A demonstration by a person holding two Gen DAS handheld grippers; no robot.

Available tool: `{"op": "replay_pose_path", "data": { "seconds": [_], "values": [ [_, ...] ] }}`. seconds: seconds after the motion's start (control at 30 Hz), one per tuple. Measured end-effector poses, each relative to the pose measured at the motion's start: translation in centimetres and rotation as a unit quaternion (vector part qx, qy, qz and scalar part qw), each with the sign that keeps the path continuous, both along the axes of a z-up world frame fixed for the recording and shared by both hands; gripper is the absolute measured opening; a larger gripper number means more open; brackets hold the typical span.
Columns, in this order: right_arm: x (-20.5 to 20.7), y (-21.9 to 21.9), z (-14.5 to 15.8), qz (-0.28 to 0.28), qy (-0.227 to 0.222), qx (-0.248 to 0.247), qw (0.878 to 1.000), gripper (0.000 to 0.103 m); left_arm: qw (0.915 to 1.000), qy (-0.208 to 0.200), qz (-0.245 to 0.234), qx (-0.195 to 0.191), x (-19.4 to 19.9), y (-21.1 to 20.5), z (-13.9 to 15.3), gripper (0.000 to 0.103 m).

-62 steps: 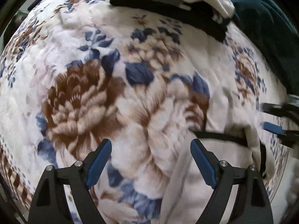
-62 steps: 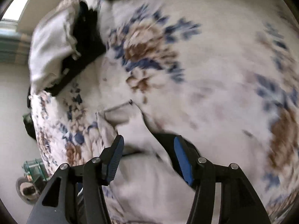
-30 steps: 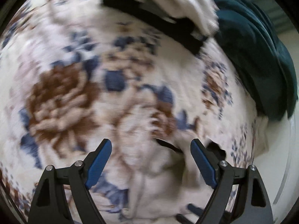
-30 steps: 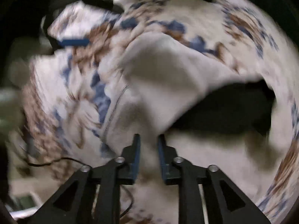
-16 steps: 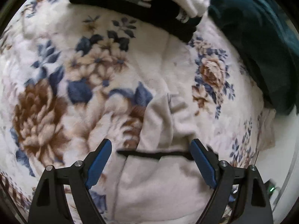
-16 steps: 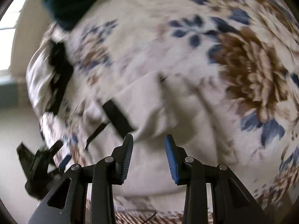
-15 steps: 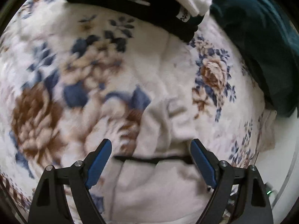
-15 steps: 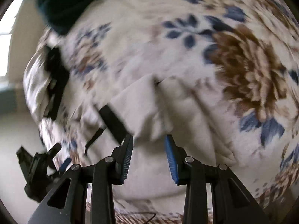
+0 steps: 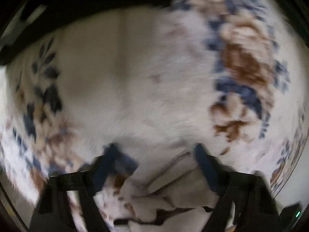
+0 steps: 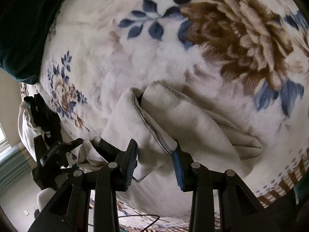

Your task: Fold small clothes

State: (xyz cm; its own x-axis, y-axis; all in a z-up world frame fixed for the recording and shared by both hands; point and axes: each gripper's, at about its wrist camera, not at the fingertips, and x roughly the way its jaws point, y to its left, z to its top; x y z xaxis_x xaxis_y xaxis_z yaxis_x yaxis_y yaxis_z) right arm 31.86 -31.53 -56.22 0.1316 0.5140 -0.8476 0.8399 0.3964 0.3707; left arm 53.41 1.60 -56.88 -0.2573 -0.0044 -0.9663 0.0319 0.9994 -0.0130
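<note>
A small cream garment [image 10: 173, 116] with stitched hems and a black band lies bunched on the floral blanket [image 10: 212, 29]. My right gripper [image 10: 155, 151] is open, and a fold of the garment's hem lies between its blue pads without being pinched. In the blurred left wrist view my left gripper [image 9: 154, 160] is open low over the blanket [image 9: 135, 77], with crumpled cream cloth [image 9: 173, 189] under and behind its fingers. The left gripper [image 10: 58, 150] also shows at the far left of the right wrist view, beside the garment's black band.
A dark teal cushion [image 10: 23, 19] lies at the blanket's top left. A pile of white and black clothes [image 10: 38, 116] sits at the left edge, past the left gripper. A striped blanket border [image 10: 280, 183] and the bed edge run along the lower right.
My right gripper has opened from shut and come close over the garment's folded hem. My left gripper has swung down near the blanket, its view now blurred, with the garment behind its fingers.
</note>
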Motion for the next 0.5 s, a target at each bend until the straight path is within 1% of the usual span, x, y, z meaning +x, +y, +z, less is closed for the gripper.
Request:
{"op": "replay_pose_path", "data": {
  "seconds": [0.03,0.07,0.13,0.17,0.2,0.23,0.27,0.33,0.37,0.4,0.43,0.5],
  "values": [
    [0.3,0.3,-0.5,0.001,0.001,0.004,1.000,0.038,0.9996,-0.014,-0.022,-0.006,-0.6,-0.5,0.4,0.009],
    [0.1,0.3,-0.7,0.002,0.002,0.009,1.000,0.038,0.9984,-0.036,-0.042,-0.012,-1.3,-0.9,1.1,0.007],
    [-0.1,0.6,-1.1,0.002,-0.001,0.019,1.000,0.038,0.9926,-0.093,-0.073,-0.027,-2.7,-1.4,3.2,0.005],
    [-0.1,0.7,-1.1,0.003,-0.005,0.019,1.000,0.038,0.9887,-0.121,-0.075,-0.049,-3.8,-1.3,4.7,0.005],
    [-0.2,0.7,-0.9,0.005,-0.013,0.015,1.000,0.037,0.9862,-0.136,-0.070,-0.064,-4.7,-1.0,5.8,0.005],
    [-0.4,0.6,-0.7,0.005,-0.021,0.010,1.000,0.029,0.9839,-0.151,-0.059,-0.076,-5.6,-0.6,6.8,0.004],
    [-0.3,0.7,-0.3,0.014,-0.031,0.005,0.999,0.015,0.9802,-0.166,-0.044,-0.099,-6.9,0.1,8.1,0.004],
    [-0.3,0.8,0.2,0.031,-0.040,-0.003,0.999,0.011,0.9719,-0.201,-0.023,-0.120,-9.5,1.5,10.8,0.004],
    [-0.3,0.9,0.5,0.039,-0.046,-0.005,0.998,0.009,0.9658,-0.220,-0.008,-0.137,-11.2,2.4,12.4,0.004],
    [-0.3,1.0,0.9,0.049,-0.050,-0.010,0.997,0.009,0.9622,-0.231,0.007,-0.144,-13.0,3.4,13.4,0.004],
    [-0.2,1.2,1.2,0.062,-0.056,-0.014,0.996,0.009,0.9606,-0.233,0.015,-0.150,-13.0,4.0,14.1,0.004],
    [-0.2,1.4,1.8,0.082,-0.063,-0.020,0.994,0.008,0.9566,-0.241,0.042,-0.158,-15.4,6.0,14.9,0.004]
  ]
}}
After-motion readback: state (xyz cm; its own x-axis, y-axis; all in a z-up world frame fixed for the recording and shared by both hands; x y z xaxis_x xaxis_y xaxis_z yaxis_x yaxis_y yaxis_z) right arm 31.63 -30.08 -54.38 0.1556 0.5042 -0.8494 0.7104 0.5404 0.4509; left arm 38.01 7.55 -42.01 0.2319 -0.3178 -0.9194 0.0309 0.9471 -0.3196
